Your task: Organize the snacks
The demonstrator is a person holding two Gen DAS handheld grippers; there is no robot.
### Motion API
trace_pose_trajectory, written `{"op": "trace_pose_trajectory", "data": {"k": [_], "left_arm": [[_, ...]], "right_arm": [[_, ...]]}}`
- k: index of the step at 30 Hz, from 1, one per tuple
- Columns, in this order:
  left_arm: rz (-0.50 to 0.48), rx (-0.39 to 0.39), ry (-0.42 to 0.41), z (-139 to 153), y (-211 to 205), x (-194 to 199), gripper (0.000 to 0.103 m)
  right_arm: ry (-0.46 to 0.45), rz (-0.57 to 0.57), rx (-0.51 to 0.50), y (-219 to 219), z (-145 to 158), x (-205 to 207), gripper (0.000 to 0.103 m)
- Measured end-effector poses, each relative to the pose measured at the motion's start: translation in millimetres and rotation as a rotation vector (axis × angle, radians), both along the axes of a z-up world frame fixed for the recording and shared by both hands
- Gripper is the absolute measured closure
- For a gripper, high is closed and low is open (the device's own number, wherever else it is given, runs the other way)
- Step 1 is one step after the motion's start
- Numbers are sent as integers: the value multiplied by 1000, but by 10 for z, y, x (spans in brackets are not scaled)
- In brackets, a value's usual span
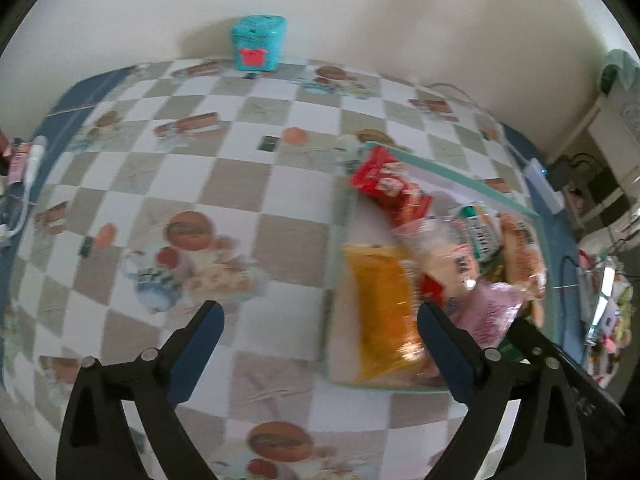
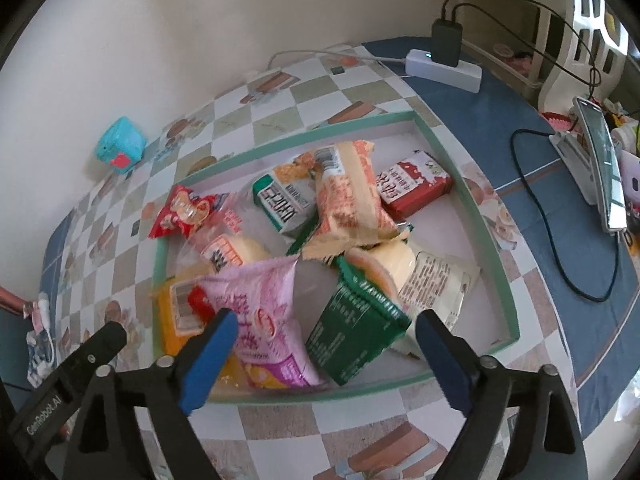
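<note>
A shallow tray with a green rim [image 2: 508, 280] holds several snack packets in a loose pile. Nearest lie a pink packet [image 2: 260, 312], a dark green packet [image 2: 352, 336] and an orange packet [image 2: 172, 320]; farther back are a red carton [image 2: 416, 184] and a red packet [image 2: 184, 212]. My right gripper [image 2: 327, 318] hangs open above the tray's near edge, gripping nothing. My left gripper [image 1: 320, 309] is open too, over the checked tablecloth at the left rim of the tray [image 1: 452, 170], beside the orange packet [image 1: 380, 312]. Its fingers hold nothing.
A teal box [image 1: 259, 42] stands by the wall at the back of the table. A white power strip [image 2: 444, 66] with a black charger and trailing cables lies at the back right. A phone on a stand [image 2: 600, 168] sits at the right edge.
</note>
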State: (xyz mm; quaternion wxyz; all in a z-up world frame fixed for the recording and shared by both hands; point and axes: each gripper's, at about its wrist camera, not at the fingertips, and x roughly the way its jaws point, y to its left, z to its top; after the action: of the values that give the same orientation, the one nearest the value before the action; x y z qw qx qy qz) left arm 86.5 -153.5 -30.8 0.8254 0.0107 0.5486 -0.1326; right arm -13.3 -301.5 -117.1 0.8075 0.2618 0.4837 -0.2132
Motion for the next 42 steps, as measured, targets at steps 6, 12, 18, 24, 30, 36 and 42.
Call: {"op": "trace_pose_trajectory", "data": {"k": [6, 12, 18, 24, 30, 36, 42], "left_arm": [[49, 60, -55, 111, 223, -109, 6], [70, 116, -111, 218, 369, -281, 6], [94, 139, -125, 275, 491, -426, 6], [126, 165, -132, 289, 575, -478, 6], [122, 206, -80, 188, 585, -455, 6], [106, 229, -69, 172, 583, -452, 6], [97, 256, -51, 115, 588, -439, 6]], "right_arm": [[-12, 71, -42, 225, 39, -70, 0], [6, 120, -71, 422, 46, -153, 0], [-8, 109, -117, 465, 146, -200, 0], [-9, 123, -128, 496, 169, -186, 0], [-7, 132, -138, 528, 171, -175, 0], [-4, 144, -146, 560, 179, -156, 0], [2, 141, -144, 562, 178, -154, 0]]}}
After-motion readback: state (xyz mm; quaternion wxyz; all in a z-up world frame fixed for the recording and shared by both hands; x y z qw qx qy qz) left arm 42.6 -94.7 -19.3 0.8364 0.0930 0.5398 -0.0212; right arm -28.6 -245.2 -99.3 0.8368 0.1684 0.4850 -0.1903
